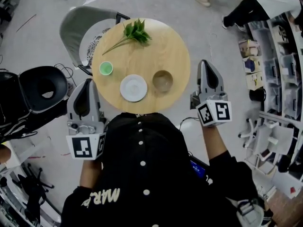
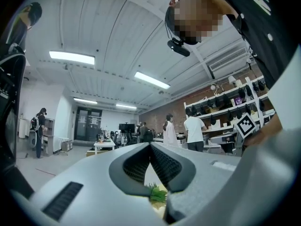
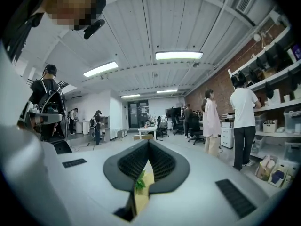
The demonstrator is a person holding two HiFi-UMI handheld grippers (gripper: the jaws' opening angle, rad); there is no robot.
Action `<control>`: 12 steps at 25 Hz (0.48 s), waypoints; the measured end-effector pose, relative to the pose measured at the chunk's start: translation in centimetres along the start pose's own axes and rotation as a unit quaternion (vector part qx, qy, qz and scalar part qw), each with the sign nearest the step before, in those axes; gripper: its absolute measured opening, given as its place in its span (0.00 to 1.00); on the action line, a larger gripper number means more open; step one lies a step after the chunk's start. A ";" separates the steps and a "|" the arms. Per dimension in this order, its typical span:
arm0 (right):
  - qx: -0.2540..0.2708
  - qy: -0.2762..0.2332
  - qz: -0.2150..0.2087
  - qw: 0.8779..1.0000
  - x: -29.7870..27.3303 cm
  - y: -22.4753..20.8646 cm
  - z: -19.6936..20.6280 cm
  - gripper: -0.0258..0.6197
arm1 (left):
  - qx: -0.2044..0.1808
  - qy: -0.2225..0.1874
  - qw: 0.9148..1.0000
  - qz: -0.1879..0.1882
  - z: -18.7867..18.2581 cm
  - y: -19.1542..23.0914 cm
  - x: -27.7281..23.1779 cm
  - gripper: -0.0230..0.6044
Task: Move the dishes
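On a round wooden table sit a white plate, a small green cup to its left and a brown bowl to its right. A leafy green sprig lies at the far side. My left gripper hangs beside the table's near-left edge, shut with nothing in it. My right gripper is off the table's right edge, also shut and holding nothing. In the left gripper view the left gripper's pads meet at the tips, and the sprig shows through the gap behind them. The right gripper looks the same, with the sprig below.
A grey chair stands behind the table at the left, and a black chair is at my left. Shelves with boxes line the right side. A person stands at the far right, and other people are further off in the room.
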State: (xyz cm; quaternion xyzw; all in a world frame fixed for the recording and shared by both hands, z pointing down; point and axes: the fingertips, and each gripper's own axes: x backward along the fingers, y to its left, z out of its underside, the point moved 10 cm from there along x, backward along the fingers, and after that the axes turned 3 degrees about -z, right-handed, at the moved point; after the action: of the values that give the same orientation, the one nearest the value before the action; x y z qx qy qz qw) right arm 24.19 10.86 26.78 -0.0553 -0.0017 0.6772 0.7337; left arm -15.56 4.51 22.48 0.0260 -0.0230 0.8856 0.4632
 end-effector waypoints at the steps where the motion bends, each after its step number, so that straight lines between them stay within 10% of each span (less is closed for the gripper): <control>1: 0.001 -0.012 0.004 1.000 0.4 0.0 -0.8 0.04 | -0.002 -0.001 1.000 -0.002 -0.2 0.2 0.0 0.04; 12: 0.024 -0.087 0.025 0.996 3.8 -0.4 -7.0 0.04 | -0.019 -0.022 0.999 -0.029 -2.1 2.0 0.0 0.04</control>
State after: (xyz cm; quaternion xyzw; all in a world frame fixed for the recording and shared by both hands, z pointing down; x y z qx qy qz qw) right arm 25.43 14.05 19.59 0.0208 -0.0479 0.6976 0.7146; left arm -17.24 3.46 20.37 0.0376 -0.0495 0.8705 0.4883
